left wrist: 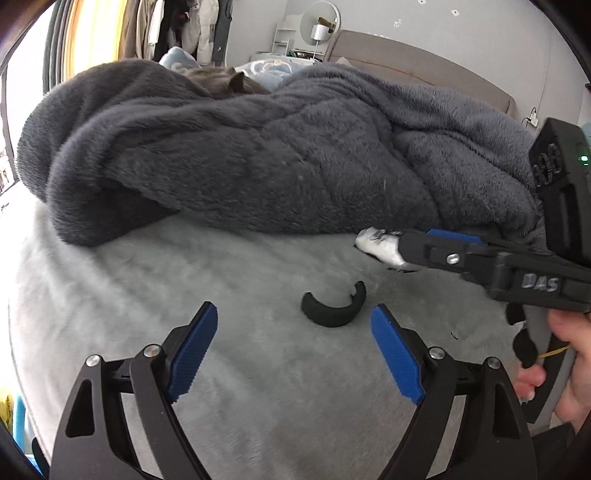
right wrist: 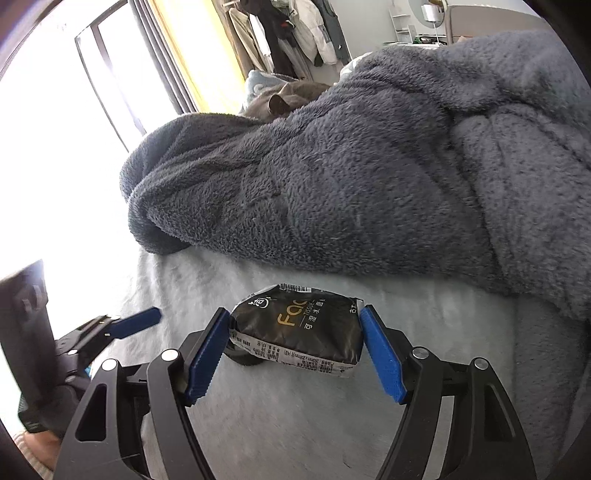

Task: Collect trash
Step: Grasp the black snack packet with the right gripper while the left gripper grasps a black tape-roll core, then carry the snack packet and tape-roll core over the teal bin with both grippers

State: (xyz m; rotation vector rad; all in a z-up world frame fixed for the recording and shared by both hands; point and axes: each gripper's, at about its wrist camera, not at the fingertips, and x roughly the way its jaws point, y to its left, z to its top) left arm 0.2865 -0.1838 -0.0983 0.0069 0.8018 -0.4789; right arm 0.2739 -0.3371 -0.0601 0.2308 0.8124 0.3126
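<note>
A black tissue pack point(right wrist: 297, 326) with gold lettering lies on the pale grey bed sheet point(right wrist: 277, 413). My right gripper point(right wrist: 293, 350) has its blue pads against both ends of the pack and is shut on it. In the left wrist view the pack point(left wrist: 378, 248) shows as a silvery end sticking out of the right gripper point(left wrist: 400, 247) at the blanket's edge. A black curved plastic piece point(left wrist: 334, 305) lies on the sheet point(left wrist: 184, 266). My left gripper point(left wrist: 295, 350) is open and empty, just short of that piece.
A big dark grey fleece blanket point(left wrist: 258, 155) is heaped across the bed behind the objects. A grey cat point(left wrist: 229, 83) lies behind it. Clothes hang on a rack point(left wrist: 177, 29) by the bright window. A headboard point(left wrist: 406, 62) stands at the back right.
</note>
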